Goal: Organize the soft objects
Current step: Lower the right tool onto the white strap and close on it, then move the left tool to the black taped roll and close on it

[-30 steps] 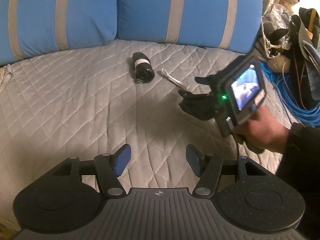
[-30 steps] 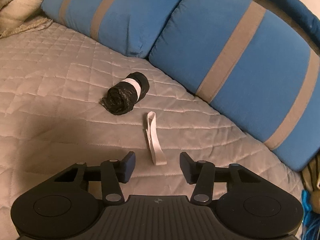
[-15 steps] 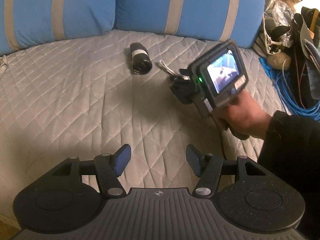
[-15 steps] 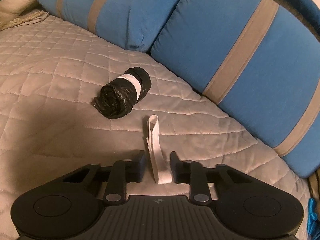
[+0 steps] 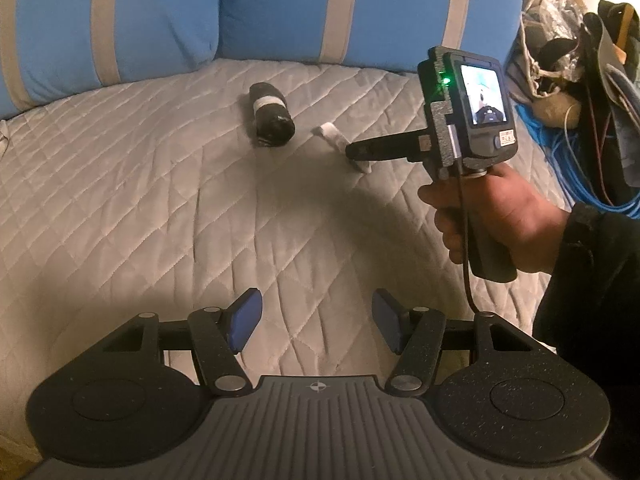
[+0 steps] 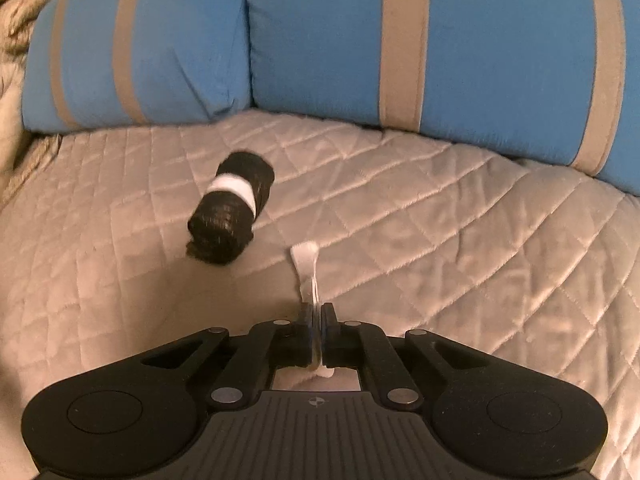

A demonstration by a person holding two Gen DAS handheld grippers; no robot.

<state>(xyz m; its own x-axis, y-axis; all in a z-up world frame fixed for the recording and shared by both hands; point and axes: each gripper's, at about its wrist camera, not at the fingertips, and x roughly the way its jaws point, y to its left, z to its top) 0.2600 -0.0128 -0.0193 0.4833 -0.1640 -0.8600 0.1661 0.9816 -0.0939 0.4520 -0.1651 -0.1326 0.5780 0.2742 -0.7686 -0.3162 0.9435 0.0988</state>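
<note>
Right gripper (image 6: pixel 317 312) pinches white band (image 6: pixel 305 258) — left gripper (image 5: pixel 316 320) gapes.

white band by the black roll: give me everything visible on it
The white band is a narrow flat loop, apparently elastic or fabric, folded double so its far end shows as a rounded bend. It is pinched near its near end in the shut right gripper, with a short tail poking out behind the pads. It runs forward toward the black roll without touching it. Its far end sits low over the quilted cover; contact there is unclear.
</note>
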